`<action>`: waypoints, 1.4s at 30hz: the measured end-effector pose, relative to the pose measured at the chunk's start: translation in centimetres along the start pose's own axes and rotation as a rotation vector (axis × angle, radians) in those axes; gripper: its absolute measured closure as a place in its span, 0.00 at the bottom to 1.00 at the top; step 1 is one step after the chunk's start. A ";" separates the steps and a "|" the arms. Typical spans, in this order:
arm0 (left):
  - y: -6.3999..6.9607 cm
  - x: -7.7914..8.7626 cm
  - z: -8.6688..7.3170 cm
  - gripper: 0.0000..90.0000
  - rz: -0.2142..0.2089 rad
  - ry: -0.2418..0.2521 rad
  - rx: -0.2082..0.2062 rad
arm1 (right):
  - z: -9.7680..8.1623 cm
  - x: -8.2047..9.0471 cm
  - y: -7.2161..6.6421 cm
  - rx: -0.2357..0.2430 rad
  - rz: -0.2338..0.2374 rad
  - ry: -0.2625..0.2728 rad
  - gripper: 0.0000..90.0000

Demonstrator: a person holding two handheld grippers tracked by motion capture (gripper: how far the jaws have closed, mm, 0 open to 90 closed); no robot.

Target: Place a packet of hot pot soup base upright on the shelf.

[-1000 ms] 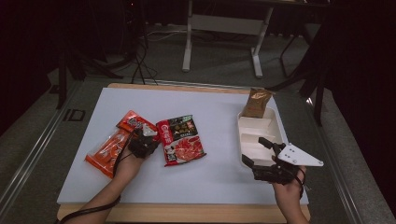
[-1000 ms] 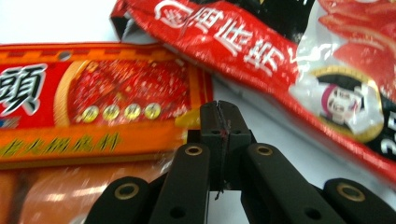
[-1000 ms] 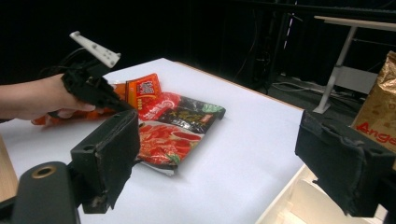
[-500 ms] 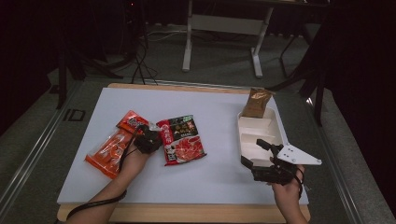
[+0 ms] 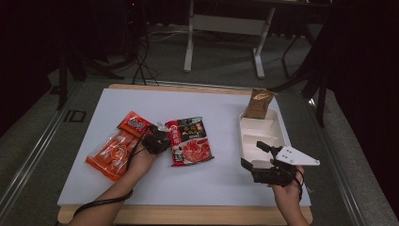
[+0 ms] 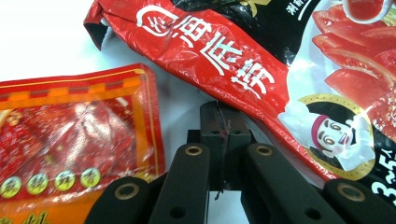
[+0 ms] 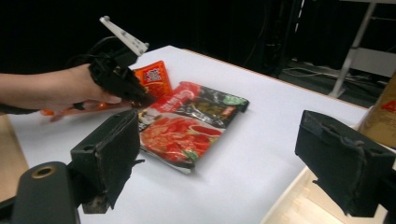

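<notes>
A red and black soup-base packet lies flat at mid-table. My left gripper is shut, its tips against the packet's left edge; whether they pinch the foil I cannot tell. To its left lie a small red snack packet and a longer orange packet. My right gripper hovers open at the near end of a white compartment tray, with nothing between its jaws.
A brown pouch stands at the tray's far end. The white table top has a wooden front edge. A metal stand is on the floor beyond the table.
My left gripper has slid to the right, off the orange packets and up to the soup-base packet's left edge. The right hand has stayed where it was.
</notes>
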State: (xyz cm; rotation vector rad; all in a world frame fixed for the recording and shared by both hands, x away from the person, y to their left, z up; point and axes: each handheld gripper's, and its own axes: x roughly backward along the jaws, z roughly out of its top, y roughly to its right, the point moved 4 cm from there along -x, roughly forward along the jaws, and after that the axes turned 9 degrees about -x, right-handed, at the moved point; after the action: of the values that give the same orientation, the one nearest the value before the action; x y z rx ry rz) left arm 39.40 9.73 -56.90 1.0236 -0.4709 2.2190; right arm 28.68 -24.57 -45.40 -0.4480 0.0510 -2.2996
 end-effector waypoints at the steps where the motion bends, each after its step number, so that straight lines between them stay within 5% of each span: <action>1: 0.0 -0.1 0.1 1.00 0.002 0.002 -0.004 | 0.0 0.1 0.0 0.003 -0.004 0.001 0.15; 35: 2.1 -3.1 3.7 1.00 -0.076 0.022 -0.050 | -0.9 0.4 -0.1 0.024 -0.006 -0.022 0.16; 42: 1.9 -2.0 3.9 1.00 -0.079 0.022 -0.056 | -0.7 0.7 -0.1 0.048 -0.015 -0.008 0.18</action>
State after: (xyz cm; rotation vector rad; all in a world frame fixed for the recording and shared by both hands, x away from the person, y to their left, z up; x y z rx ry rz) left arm 41.20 5.35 -56.10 0.9709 -0.4720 2.1334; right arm 27.91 -25.07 -45.80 -0.4343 -0.0121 -2.3081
